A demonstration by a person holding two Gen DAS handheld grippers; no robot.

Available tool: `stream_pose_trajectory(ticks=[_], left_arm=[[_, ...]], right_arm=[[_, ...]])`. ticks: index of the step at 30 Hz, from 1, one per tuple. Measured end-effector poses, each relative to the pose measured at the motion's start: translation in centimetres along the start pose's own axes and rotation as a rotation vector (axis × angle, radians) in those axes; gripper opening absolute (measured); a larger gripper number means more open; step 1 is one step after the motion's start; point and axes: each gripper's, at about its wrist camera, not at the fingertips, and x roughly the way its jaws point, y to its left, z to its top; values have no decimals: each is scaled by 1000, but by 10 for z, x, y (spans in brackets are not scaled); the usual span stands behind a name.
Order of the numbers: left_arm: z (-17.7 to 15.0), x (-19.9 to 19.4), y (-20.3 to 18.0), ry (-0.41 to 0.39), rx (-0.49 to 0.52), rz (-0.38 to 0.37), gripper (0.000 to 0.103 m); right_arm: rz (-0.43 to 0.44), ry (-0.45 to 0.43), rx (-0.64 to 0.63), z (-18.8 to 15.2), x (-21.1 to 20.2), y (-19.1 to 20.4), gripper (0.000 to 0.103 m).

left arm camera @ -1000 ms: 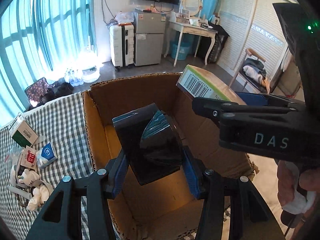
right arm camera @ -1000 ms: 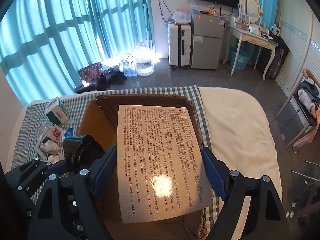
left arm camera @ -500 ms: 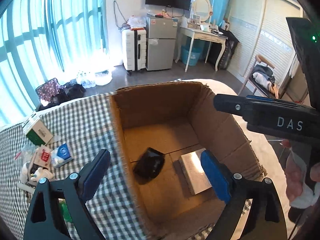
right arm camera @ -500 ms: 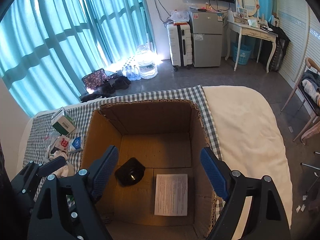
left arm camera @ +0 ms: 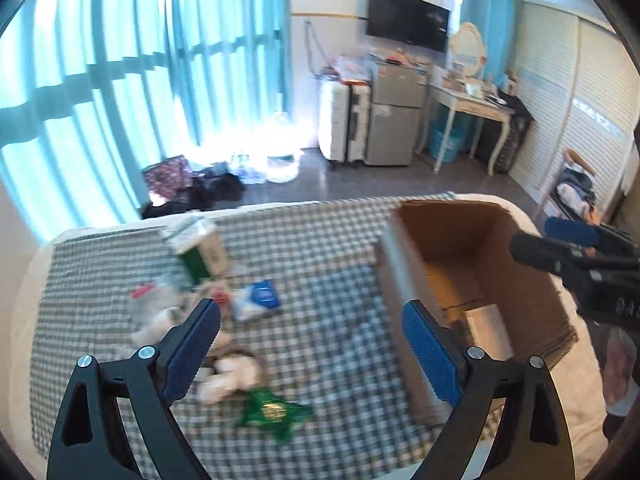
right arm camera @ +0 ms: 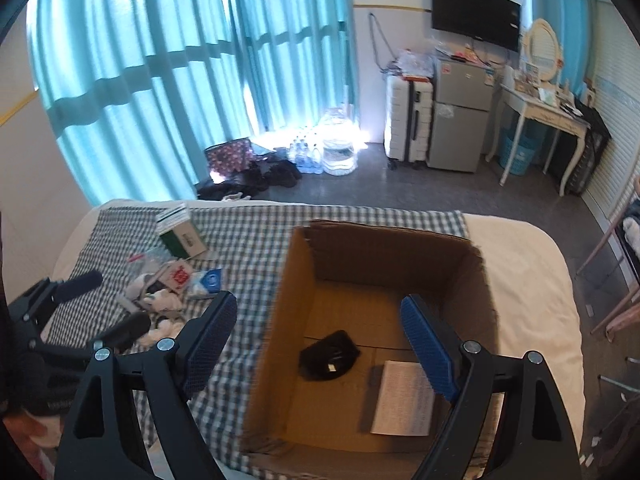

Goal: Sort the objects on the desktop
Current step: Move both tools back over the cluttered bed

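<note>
A brown cardboard box (right arm camera: 304,280) stands open on the checked cloth. On its floor lie a black object (right arm camera: 328,354) and a flat white box with printed text (right arm camera: 404,398). My right gripper (right arm camera: 318,304) hovers open and empty above the box's near left side. In the blurred left wrist view, my left gripper (left arm camera: 310,312) is open and empty above the cloth, left of the box (left arm camera: 460,248). Ahead of it lie a green-and-white carton (left arm camera: 198,246), a blue-and-white packet (left arm camera: 258,298), white soft items (left arm camera: 232,376) and a green packet (left arm camera: 272,412).
The cloth (right arm camera: 248,240) covers a white bed whose far edge drops to the floor. My left gripper (right arm camera: 108,304) shows over the loose pile (right arm camera: 160,296) at the left in the right wrist view. Beyond stand curtains, a suitcase and a small fridge.
The left gripper released the black object and the right released the white printed box; both now lie in the cardboard box. Both grippers rose and drew back, the left swinging left over the cloth.
</note>
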Motion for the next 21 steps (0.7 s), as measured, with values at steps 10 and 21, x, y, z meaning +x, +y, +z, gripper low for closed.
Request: stream_pose_trajectory(ticks=[10,21], left_arm=[[-37,-11,106,11,-118,87,96],[-81,26,192,36,-194,164,96]], right_arm=[[86,30,-109,-6,22,102,84],[111,83,-181,-12,84,188,84]])
